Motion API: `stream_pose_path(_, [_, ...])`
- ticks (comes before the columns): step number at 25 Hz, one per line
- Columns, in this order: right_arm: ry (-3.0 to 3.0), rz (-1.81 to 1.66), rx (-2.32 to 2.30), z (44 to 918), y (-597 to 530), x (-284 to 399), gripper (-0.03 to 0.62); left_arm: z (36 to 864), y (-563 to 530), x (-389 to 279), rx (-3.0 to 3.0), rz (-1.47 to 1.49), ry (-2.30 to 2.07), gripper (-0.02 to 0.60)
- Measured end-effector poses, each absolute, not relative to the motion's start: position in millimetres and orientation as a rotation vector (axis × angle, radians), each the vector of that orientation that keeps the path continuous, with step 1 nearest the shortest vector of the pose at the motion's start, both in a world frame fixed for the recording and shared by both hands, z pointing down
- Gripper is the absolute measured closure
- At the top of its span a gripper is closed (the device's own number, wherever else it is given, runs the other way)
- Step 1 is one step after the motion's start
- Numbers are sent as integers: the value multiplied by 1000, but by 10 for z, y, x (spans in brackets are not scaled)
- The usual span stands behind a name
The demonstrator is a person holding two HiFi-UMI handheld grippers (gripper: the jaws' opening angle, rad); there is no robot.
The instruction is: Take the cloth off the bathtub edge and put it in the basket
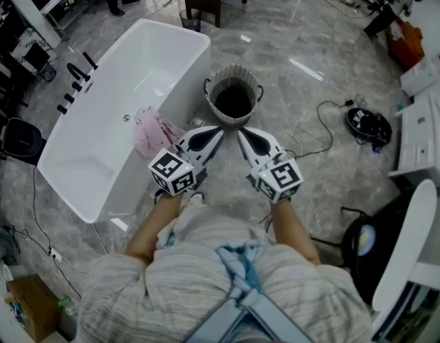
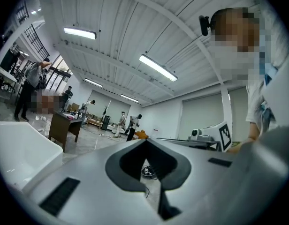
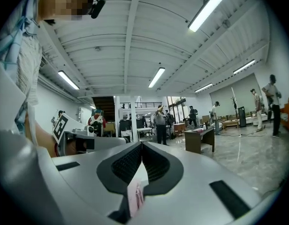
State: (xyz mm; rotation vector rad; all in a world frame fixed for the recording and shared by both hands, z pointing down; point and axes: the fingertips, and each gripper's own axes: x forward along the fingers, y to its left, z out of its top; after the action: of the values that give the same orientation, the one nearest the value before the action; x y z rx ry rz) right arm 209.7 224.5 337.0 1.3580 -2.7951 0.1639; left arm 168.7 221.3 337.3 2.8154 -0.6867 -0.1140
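Note:
A pink cloth (image 1: 152, 131) lies bunched over the near edge of the white bathtub (image 1: 98, 170). The ribbed grey basket (image 1: 233, 95) stands on the floor just right of the tub. My left gripper (image 1: 219, 130) and right gripper (image 1: 241, 131) are held side by side in front of my body, pointing level, their tips short of the basket and right of the cloth. In the left gripper view the left gripper (image 2: 145, 140) has its jaws shut on nothing. The right gripper (image 3: 140, 143) is shut and empty too; the pink cloth (image 3: 135, 198) shows through the slot below its tips.
Black taps (image 1: 77, 77) line the tub's far rim. A round black device (image 1: 368, 124) with a trailing cable lies on the floor to the right. White furniture (image 1: 420, 141) and a white chair (image 1: 409, 249) stand at the right. Several people stand far off in the hall.

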Motion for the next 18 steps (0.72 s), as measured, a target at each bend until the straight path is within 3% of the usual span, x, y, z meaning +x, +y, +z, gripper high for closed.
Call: stream_pose_path(18, [-2739,246,1412,3612,1579,1765,591,3514,1350,1188,2773,-149,-666,580])
